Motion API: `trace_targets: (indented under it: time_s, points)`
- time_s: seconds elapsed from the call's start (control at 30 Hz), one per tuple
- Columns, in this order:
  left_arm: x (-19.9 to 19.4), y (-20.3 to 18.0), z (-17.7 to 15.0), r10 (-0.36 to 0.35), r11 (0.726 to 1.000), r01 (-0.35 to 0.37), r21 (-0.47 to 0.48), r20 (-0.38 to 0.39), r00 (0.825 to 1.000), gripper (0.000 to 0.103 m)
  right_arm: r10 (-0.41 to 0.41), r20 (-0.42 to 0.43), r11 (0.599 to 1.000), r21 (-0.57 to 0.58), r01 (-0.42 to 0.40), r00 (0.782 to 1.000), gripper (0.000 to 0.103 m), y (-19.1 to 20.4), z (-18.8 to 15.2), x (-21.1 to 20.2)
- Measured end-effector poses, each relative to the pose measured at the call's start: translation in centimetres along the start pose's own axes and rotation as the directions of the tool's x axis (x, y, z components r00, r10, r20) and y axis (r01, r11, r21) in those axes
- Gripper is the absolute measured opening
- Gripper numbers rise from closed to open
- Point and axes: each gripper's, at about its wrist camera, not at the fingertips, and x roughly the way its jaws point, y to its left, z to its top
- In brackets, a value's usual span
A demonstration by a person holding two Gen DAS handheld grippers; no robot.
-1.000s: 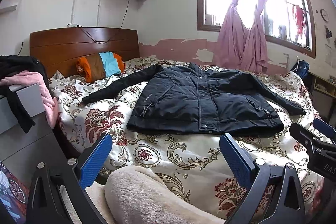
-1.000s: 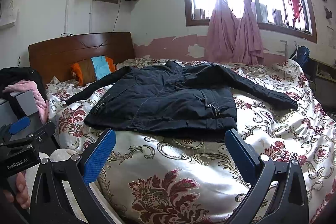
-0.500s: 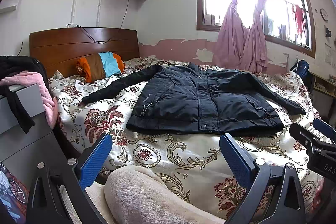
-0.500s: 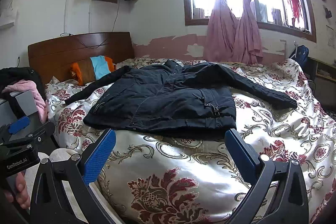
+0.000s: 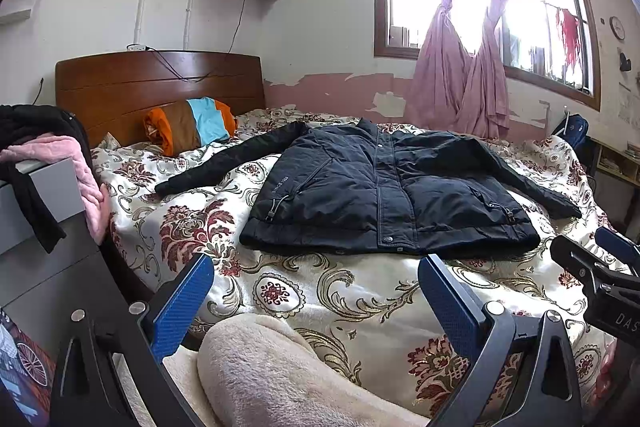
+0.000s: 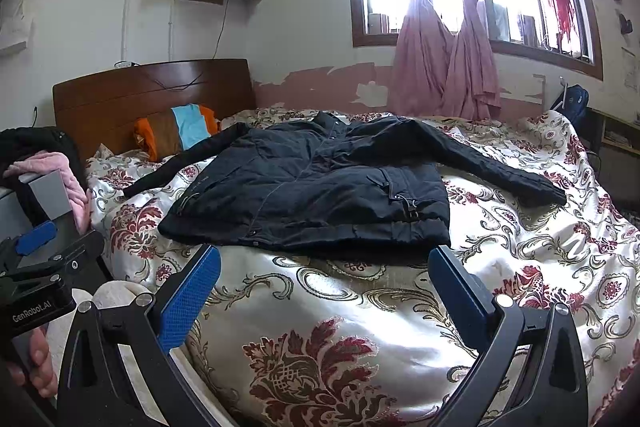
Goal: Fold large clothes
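Your left gripper (image 5: 314,293) and right gripper (image 6: 324,281) are both wide open and empty, so pinch the soft, puffy, bendy jacket (image 5: 376,187), flat on the bed (image 5: 340,299) at 12 o'clock, by its sleeve ends.

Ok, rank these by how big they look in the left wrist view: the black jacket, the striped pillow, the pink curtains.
1. black jacket
2. pink curtains, though they hang farther back, so their true size is unsure
3. striped pillow

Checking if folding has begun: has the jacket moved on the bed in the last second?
No. The jacket lies spread flat, in the same place relative to the headboard.
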Motion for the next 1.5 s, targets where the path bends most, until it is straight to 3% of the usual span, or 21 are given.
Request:
trace_targets:
  time_s: [0.7,0.93,1.13,1.27,1.5]
  points:
    - [0.3,0.1,-0.3,0.004,1.000,-0.004,0.001,-0.014,1.000,0.103,-0.007,-0.027,1.000,0.005,0.007,1.000,0.102,-0.1,-0.3,0.4]
    - [2.7,0.3,-1.4,0.077,0.997,-0.077,0.008,-0.152,0.985,0.103,-0.032,-0.186,0.999,0.017,0.035,0.982,0.102,-0.7,-1.4,2.8]
    - [3.8,0.3,-1.9,0.071,0.997,-0.071,0.008,-0.240,0.968,0.103,-0.061,-0.232,0.998,0.001,0.063,0.971,0.102,-1.8,-1.7,3.4]
    - [5.0,-0.2,-0.6,0.050,0.999,-0.051,0.004,-0.289,0.956,0.103,-0.117,-0.246,0.993,-0.003,0.120,0.962,0.102,-3.4,-0.6,4.3]
    - [7.4,-2.9,4.6,0.051,0.994,-0.025,0.104,-0.258,0.965,0.103,-0.240,-0.257,0.971,-0.040,0.237,0.936,0.102,-6.9,1.1,8.3]
